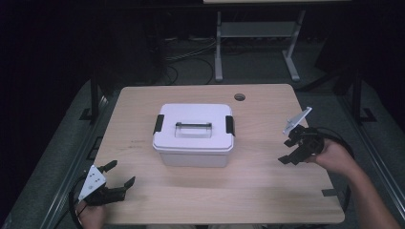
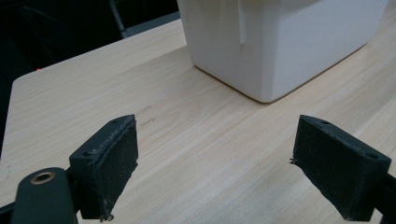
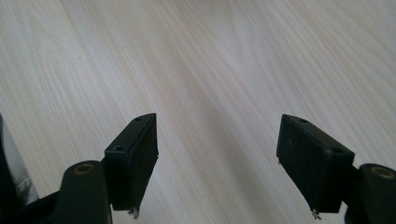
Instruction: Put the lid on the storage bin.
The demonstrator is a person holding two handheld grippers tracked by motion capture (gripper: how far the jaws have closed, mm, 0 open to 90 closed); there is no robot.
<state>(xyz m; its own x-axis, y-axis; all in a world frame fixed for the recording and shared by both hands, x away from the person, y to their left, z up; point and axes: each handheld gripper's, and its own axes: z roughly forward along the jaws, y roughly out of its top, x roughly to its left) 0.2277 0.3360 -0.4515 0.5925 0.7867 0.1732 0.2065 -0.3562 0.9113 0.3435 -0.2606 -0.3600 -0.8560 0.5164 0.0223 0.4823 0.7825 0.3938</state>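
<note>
Box (image 1: 193, 136), white with a lid and black side latches, sits mid-tabletop (image 1: 143, 191), untouched. We note the left claw (image 1: 119, 175) at the near left corner, jaws wide and empty. Right claw (image 1: 285, 150) near the right edge, likewise spread, nothing gripped.

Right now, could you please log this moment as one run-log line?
left gripper: open, empty | right gripper: open, empty | white lidded box: closed, mid-table, untouched
</note>
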